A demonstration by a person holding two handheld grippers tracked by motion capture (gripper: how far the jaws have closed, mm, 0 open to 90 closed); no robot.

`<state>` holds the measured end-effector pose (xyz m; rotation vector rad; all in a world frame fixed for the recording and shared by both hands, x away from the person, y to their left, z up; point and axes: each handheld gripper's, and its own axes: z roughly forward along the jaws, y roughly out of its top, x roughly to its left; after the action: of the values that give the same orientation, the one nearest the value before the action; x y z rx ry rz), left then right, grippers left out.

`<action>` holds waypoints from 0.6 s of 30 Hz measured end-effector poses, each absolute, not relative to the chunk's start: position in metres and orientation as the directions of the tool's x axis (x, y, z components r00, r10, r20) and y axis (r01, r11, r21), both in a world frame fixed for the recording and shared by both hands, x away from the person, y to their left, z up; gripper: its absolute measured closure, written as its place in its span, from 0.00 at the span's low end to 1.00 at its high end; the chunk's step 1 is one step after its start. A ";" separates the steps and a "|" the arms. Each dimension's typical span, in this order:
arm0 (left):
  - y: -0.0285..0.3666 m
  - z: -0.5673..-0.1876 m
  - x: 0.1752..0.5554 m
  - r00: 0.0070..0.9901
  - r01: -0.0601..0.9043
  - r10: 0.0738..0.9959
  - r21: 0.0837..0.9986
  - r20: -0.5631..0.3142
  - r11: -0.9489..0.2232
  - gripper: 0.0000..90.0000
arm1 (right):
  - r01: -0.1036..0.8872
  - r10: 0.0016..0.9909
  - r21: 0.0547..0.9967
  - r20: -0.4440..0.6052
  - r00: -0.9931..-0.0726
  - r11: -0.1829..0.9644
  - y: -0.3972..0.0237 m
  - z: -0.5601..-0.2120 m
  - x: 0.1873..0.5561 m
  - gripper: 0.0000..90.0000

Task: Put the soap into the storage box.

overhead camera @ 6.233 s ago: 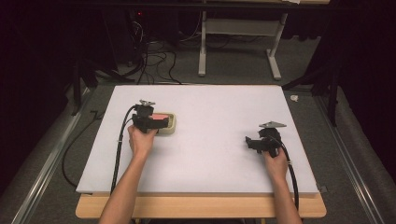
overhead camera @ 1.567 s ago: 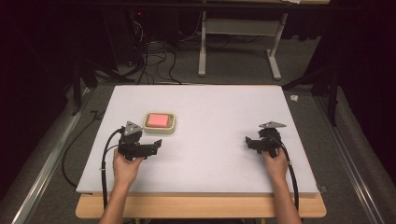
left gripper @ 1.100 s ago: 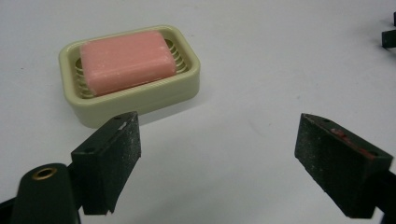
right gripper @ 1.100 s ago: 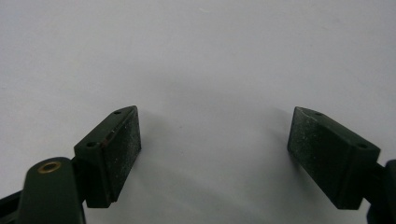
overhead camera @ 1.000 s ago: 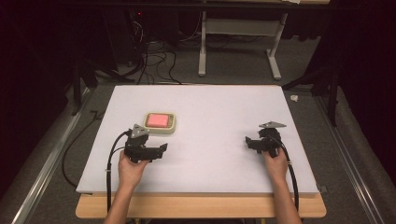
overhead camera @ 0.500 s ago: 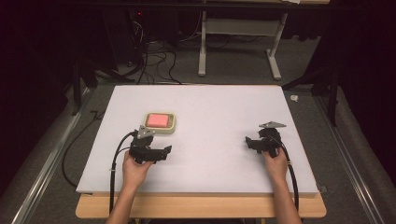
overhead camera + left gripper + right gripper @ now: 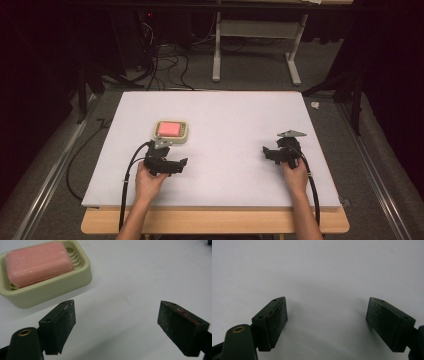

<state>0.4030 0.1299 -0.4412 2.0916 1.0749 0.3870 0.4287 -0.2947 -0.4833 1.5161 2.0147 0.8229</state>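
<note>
High view, left gripper: and here's the left gripper (image 7: 182, 164), low over the near left part of the white counter (image 7: 235, 120), the left hand (image 7: 148, 181) wrapped round its body, fingers pointing off to the right of the picture.
High view, soap dish: the pale green soap dish (image 7: 156, 131) sits flat on the counter just beyond that gripper, the pink soap (image 7: 170, 128) lying inside it.
High view, right gripper: over on the near right side, the right gripper (image 7: 265, 151) rests in the right hand (image 7: 296, 175), well apart from the dish, grey plate on top, black cable (image 7: 314, 192) trailing back along the forearm.
Left gripper view, fingers: the two black fingers (image 7: 62, 322) stand wide apart, and between them there's bare counter, nothing gripped.
Left gripper view, soap dish: up in the top left corner, beyond the left-hand finger and clear of it, there's the soap dish (image 7: 50, 291); the soap (image 7: 37, 262) lies lengthwise in it on a ribbed floor, its surface a little scuffed.
Right gripper view, fingers: same story here, the fingers (image 7: 390, 322) are spread wide with nothing held.
Right gripper view, counter: plain white counter (image 7: 324, 270) ahead, with a soft shadow under the fingers.
</note>
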 end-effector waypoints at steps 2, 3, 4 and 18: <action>0.128 -0.443 0.404 0.606 0.573 0.793 0.726 -0.063 -0.381 0.18 | 0.671 0.963 0.713 -0.024 -0.269 0.205 -0.295 -0.483 0.429 0.20; 0.127 -0.444 0.404 0.608 0.574 0.792 0.723 -0.062 -0.384 0.18 | 0.672 0.963 0.712 -0.023 -0.268 0.204 -0.295 -0.483 0.429 0.20; 0.126 -0.445 0.404 0.610 0.575 0.790 0.720 -0.061 -0.389 0.18 | 0.672 0.963 0.712 -0.022 -0.268 0.203 -0.295 -0.483 0.429 0.20; 0.118 -0.458 0.409 0.611 0.591 0.790 0.697 -0.056 -0.407 0.18 | 0.671 0.963 0.713 -0.024 -0.269 0.205 -0.295 -0.483 0.429 0.20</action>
<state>0.4089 0.1178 -0.4577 2.1417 1.0820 0.3691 0.4287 -0.2947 -0.4834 1.5142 2.0155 0.8232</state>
